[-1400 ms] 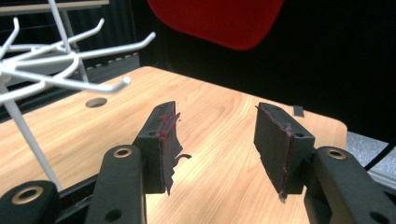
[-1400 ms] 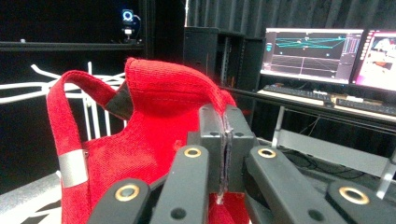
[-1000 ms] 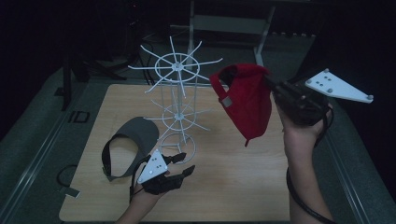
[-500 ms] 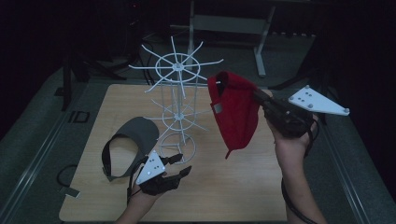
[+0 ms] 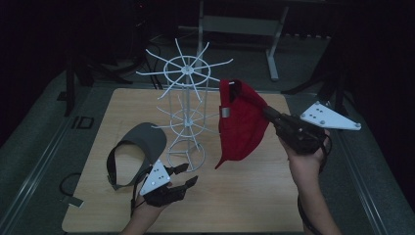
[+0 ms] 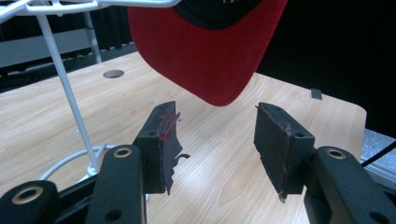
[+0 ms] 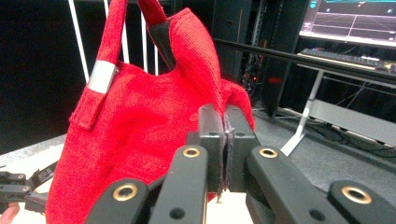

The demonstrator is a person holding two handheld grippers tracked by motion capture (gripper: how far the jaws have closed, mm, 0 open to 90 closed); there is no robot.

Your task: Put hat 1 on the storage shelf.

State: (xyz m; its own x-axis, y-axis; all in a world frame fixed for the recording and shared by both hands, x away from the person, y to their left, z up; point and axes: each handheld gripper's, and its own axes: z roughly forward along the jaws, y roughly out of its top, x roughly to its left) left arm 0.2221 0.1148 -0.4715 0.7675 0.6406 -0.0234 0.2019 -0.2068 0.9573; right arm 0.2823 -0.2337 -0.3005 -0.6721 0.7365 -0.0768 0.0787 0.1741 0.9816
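The wooden bench (image 5: 254,205) is seen carrying one white wire hat rack (image 5: 188,105), standing upright near its middle. One red cap (image 5: 240,122) is held in the air just right of the rack, and one grey visor (image 5: 139,147) lies on the bench to the rack's left.

Compared with a second ago, the red cap has been brought lower and closer to the rack's prongs, while the visor has stayed where it was. By judgement, the cap is being lined up for hanging on a prong; it is not yet hooked on.

Two tools are counted. The right tool (image 7: 224,140) is clamped tight on the cap's fabric, its jaws pressed together. The left tool (image 6: 215,140) is held low by the rack's base, jaws parted about halfway, with nothing between them.
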